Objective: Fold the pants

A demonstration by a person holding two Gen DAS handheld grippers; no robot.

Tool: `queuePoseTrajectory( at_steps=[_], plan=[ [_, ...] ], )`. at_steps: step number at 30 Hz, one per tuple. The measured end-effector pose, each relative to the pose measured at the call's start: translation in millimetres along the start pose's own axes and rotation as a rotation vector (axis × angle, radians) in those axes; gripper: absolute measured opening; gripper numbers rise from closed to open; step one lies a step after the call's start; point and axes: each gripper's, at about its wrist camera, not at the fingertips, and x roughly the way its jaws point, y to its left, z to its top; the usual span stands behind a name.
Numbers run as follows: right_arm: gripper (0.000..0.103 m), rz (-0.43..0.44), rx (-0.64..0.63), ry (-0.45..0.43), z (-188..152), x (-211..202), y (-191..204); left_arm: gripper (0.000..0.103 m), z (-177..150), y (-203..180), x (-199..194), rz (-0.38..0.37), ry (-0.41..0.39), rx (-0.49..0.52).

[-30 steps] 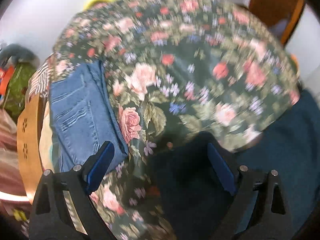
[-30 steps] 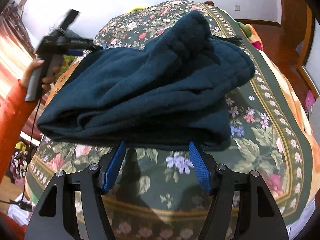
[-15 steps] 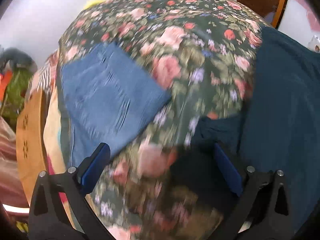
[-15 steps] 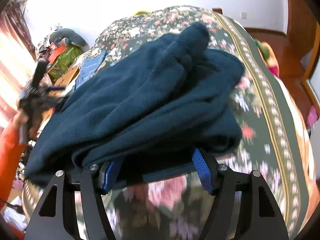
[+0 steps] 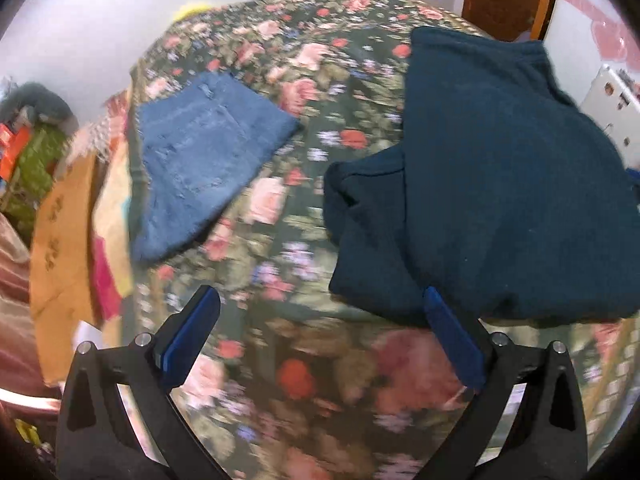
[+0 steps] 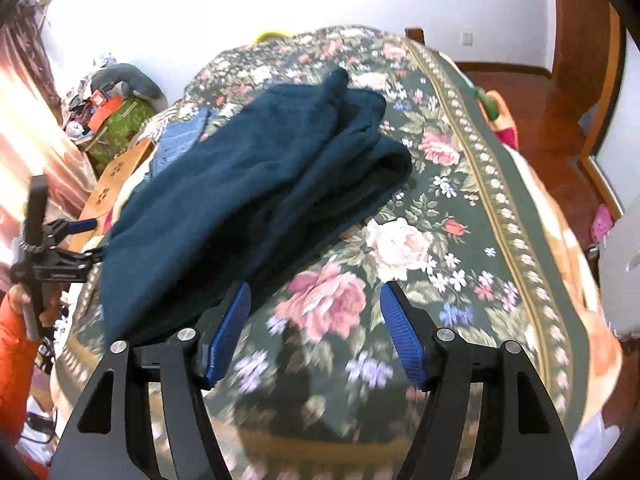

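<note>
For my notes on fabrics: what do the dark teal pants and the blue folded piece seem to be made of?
The dark teal pants look like thick matte fleece: fuzzy nap, soft rounded folds. The blue folded piece looks like washed denim: faded blue, visible seams and stitching.

Lighting: bright daylight flooding in from left, overexposing the curtain [image 6: 24, 128]. Fisheye edges bending, vignetting. Motion blur smearing the floral bedspread [image 5: 320, 380].

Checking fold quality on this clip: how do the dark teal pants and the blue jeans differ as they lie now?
The dark teal pants are fleecy, bulky and loosely layered; the blue jeans are denim, a flat, smaller rectangle. The jeans lie nearer the bed's edge. Both rest folded on the floral bedspread, untouched by either gripper.
</note>
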Motion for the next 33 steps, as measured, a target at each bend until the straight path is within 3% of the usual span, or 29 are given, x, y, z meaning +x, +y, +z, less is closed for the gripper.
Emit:
queuePoseTrajectory(
  at_steps=[7,11,13,16,18,21,24,27,33],
  plan=[
    [0.066,0.011,-0.042,-0.038,-3.4,-14.5,20.6,0.103,-5.5,-66.5,-6.3,-0.156,0.007,0.037],
    [0.066,0.02,-0.048,-0.04,-9.4,-8.9,20.7,0.103,-9.3,-75.8,-26.8,-0.111,-0.054,0.058],
    [0.066,0.005,-0.058,-0.035,-11.7,-5.4,19.5,0.103,-4.1,-65.1,-35.6,-0.129,-0.074,0.006],
    [0.066,-0.016,-0.058,-0.008,-14.8,4.9,14.6,0.103,4.1,-47.0,-40.1,-0.051,-0.103,-0.069],
    [0.066,-0.021,-0.046,0.007,-18.2,13.1,8.9,0.103,5.5,-41.3,-30.6,-0.007,-0.084,-0.085],
    [0.065,0.011,-0.015,0.024,-24.4,23.0,-1.4,0.103,-0.4,-37.9,3.2,0.045,0.027,-0.108],
    [0.064,0.06,0.032,0.035,-24.0,20.0,-8.4,0.102,-1.3,-29.4,6.4,-0.004,0.037,-0.154],
    [0.064,0.046,0.024,-0.009,-11.6,6.9,-11.9,0.101,11.8,-25.7,-4.9,0.011,0.015,-0.135],
    [0.064,0.006,-0.006,-0.098,36.6,0.4,-23.6,0.1,72.7,-29.7,-26.4,-0.017,-0.094,-0.075]
  ],
)
